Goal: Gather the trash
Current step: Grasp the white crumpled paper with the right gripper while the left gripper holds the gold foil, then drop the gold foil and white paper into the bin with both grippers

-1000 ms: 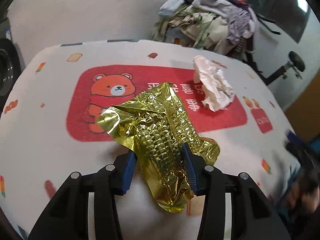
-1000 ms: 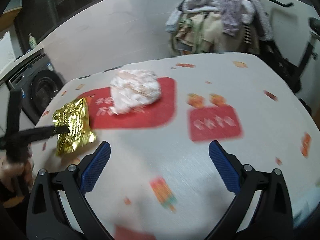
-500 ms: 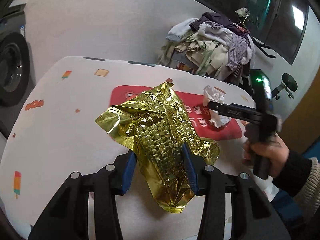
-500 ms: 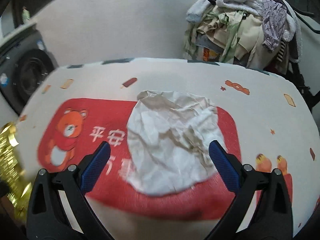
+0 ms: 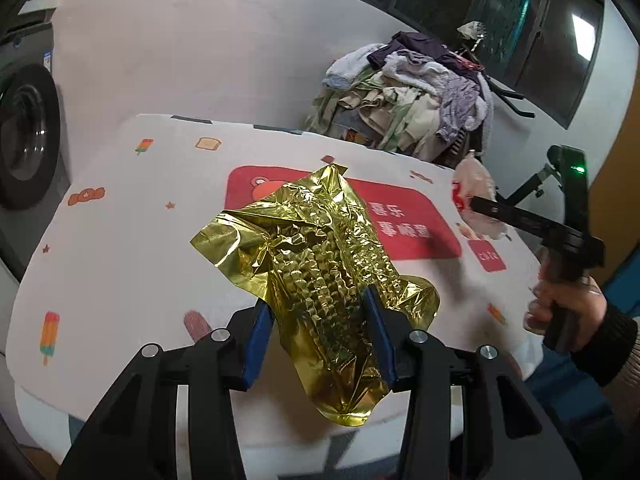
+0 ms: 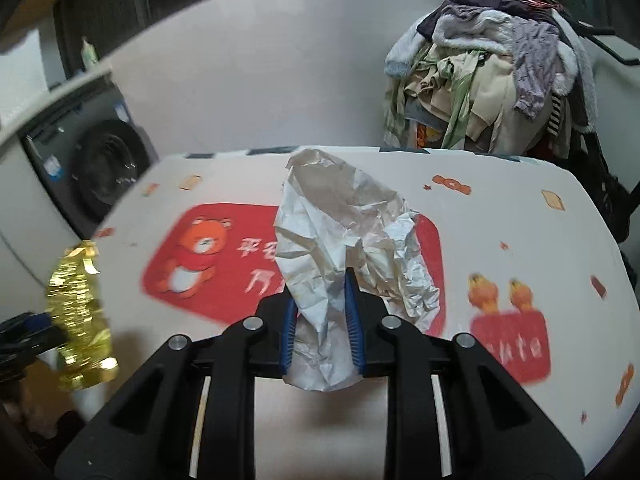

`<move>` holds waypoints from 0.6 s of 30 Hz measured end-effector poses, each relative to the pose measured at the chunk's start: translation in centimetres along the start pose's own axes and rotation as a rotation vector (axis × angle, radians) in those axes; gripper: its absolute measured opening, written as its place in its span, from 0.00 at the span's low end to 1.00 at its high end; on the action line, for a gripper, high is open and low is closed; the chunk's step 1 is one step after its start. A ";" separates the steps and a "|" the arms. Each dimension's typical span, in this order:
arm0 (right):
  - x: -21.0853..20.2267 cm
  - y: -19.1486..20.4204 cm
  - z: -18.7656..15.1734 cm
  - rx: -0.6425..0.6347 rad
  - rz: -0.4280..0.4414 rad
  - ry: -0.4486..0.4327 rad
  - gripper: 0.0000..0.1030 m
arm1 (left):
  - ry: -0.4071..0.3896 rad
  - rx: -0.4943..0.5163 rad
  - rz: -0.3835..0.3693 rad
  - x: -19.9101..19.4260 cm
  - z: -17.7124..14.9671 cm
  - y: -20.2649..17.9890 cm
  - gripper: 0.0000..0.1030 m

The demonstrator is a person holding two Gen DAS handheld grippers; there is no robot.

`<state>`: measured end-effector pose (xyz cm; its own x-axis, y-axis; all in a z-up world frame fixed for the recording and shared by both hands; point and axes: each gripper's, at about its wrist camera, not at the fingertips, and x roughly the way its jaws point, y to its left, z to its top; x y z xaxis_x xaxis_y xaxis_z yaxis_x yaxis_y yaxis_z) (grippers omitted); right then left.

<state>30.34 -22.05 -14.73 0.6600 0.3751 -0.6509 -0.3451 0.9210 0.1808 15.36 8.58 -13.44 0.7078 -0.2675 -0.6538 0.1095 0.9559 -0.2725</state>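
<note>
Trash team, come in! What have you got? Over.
Left gripper shut on gold foil wrapper. Right gripper just closed on crumpled white paper. Nothing in the way.

Left view: crumpled paper (image 5: 478,196) blurred; person's sleeve (image 5: 608,348) cut off at edge

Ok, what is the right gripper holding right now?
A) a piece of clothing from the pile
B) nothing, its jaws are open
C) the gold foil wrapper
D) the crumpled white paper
D: in the right wrist view, the right gripper has its blue pads shut on the crumpled white paper; the gold foil wrapper sits in the left gripper.
</note>
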 end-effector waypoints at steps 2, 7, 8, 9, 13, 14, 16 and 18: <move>-2.8 0.1 -1.3 0.002 0.017 -0.010 0.24 | 0.003 0.013 -0.008 -1.0 -0.8 -0.8 0.42; -8.6 0.8 -5.1 0.032 0.069 -0.029 0.24 | 0.006 0.053 -0.015 -4.0 -2.8 -2.7 0.42; -9.7 1.0 -6.0 0.045 0.086 -0.033 0.24 | 0.006 0.065 -0.013 -4.6 -3.2 -3.1 0.42; -10.5 1.2 -6.7 0.054 0.097 -0.036 0.24 | 0.006 0.078 -0.010 -5.4 -3.7 -3.5 0.42; -14.0 2.7 -10.2 0.085 0.156 -0.026 0.24 | -0.002 0.104 -0.004 -8.2 -5.4 -4.4 0.43; -14.7 3.0 -10.9 0.085 0.165 -0.021 0.24 | -0.003 0.108 -0.004 -8.8 -5.9 -4.6 0.43; -16.1 3.7 -12.7 0.086 0.186 0.001 0.24 | -0.005 0.113 -0.006 -9.7 -6.6 -4.9 0.43; -17.0 4.0 -14.4 0.092 0.213 0.032 0.24 | -0.005 0.122 -0.006 -10.6 -7.3 -5.3 0.43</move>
<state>8.16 -26.27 -13.54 0.5569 0.5600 -0.6135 -0.4108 0.8276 0.3825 2.12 5.51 -10.23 0.7102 -0.2726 -0.6491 0.1975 0.9621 -0.1880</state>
